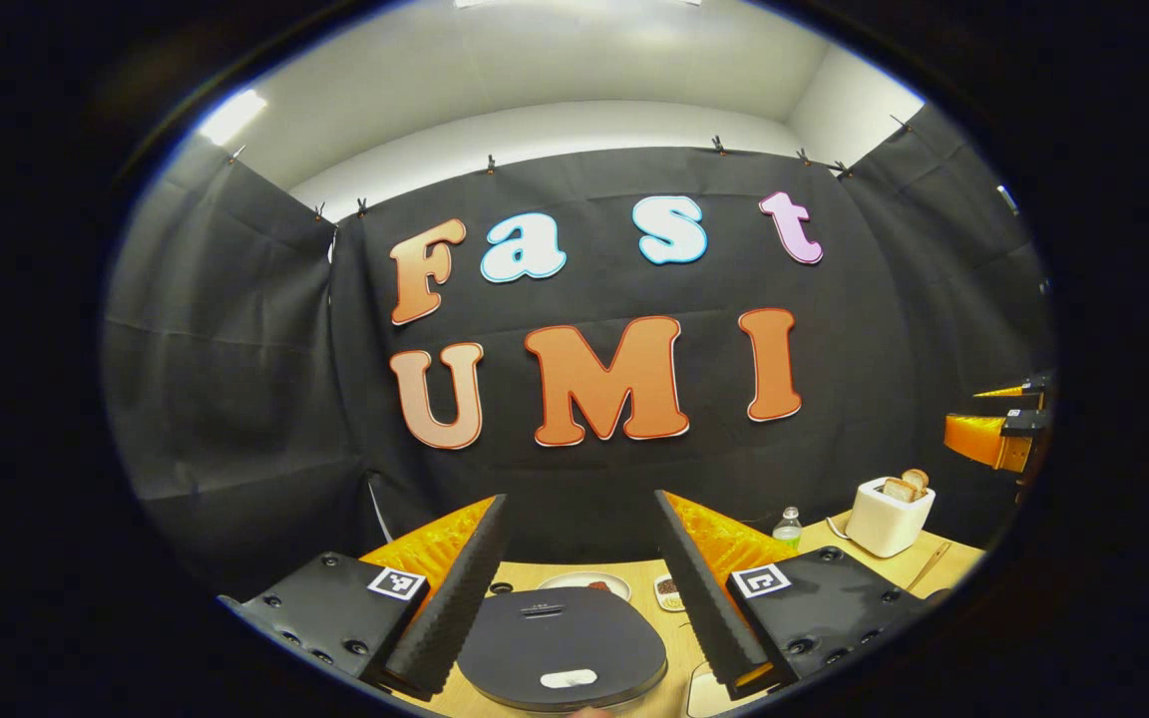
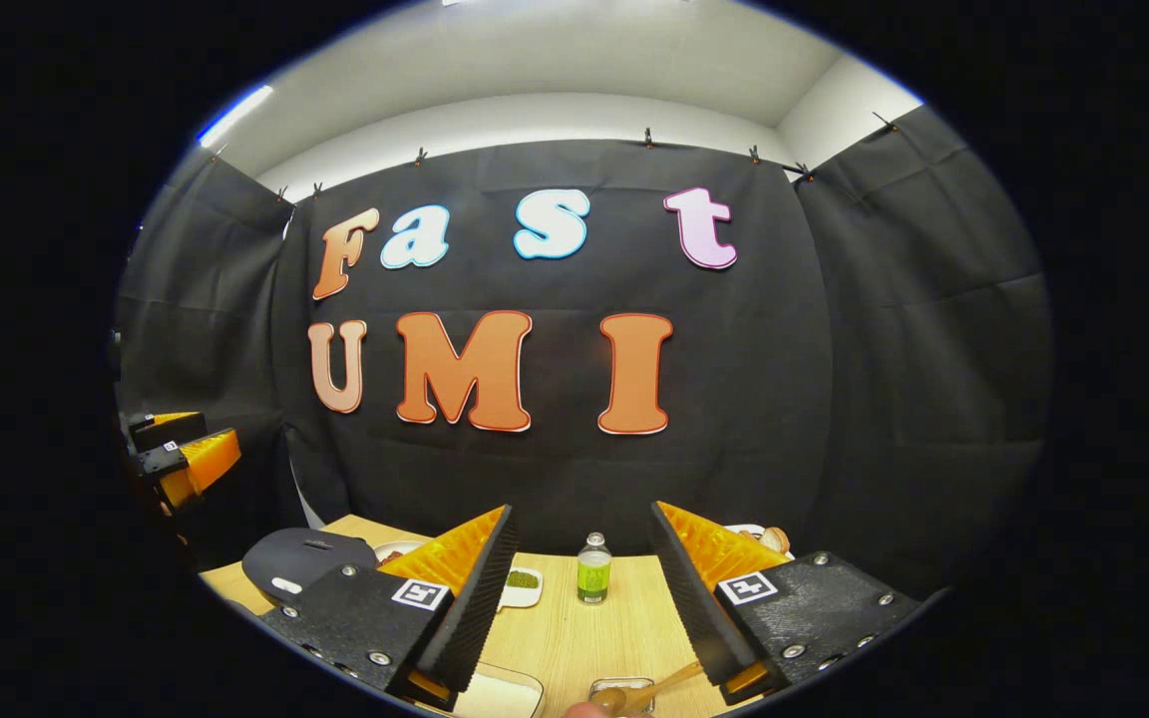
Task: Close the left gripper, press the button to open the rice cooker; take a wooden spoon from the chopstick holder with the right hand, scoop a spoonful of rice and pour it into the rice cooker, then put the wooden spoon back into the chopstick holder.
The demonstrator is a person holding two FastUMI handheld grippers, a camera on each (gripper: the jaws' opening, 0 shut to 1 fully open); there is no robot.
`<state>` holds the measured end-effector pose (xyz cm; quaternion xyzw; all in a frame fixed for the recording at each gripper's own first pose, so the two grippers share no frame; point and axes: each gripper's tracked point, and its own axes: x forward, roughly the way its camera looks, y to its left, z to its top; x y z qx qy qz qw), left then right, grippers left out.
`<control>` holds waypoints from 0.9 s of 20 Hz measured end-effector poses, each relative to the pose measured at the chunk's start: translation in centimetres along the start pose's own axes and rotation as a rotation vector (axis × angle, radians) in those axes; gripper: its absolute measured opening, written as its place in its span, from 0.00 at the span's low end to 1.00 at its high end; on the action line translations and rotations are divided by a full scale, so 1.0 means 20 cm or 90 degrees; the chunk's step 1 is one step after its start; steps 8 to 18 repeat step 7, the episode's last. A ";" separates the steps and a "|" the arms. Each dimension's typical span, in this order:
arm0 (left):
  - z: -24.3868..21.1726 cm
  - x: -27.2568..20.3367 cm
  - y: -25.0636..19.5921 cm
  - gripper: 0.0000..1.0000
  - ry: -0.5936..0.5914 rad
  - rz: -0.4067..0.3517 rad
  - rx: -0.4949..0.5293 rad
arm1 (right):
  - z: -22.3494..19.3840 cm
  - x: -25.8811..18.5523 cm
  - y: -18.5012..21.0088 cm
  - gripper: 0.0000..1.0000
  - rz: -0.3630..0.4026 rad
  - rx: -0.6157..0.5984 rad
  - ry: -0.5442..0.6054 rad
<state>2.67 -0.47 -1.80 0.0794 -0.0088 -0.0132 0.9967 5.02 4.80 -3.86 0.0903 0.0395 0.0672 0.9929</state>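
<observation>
Left gripper view: your left gripper [image 1: 582,588] hangs wide open, empty, above the shut cooker [image 1: 562,646] — close it first or the button [image 1: 569,678] slips between the fingers. Right gripper view: your right gripper [image 2: 582,598] gapes empty — the spoon [image 2: 646,690] lies low; a hasty grab could tip its holder [image 2: 621,690].

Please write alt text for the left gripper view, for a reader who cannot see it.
The open left gripper hovers above a closed dark rice cooker on a wooden table. Behind the cooker are a plate and a small dish; a bottle and a white toaster holding bread stand to the right.
</observation>
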 end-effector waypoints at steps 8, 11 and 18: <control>-0.02 0.00 0.02 0.93 0.006 0.005 -0.009 | 0.03 0.02 0.02 0.83 0.003 0.008 -0.014; -0.02 0.00 0.02 0.93 0.006 0.005 -0.009 | 0.03 0.02 0.02 0.83 0.003 0.008 -0.014; -0.02 0.00 0.02 0.93 0.006 0.005 -0.009 | 0.03 0.02 0.02 0.83 0.003 0.008 -0.014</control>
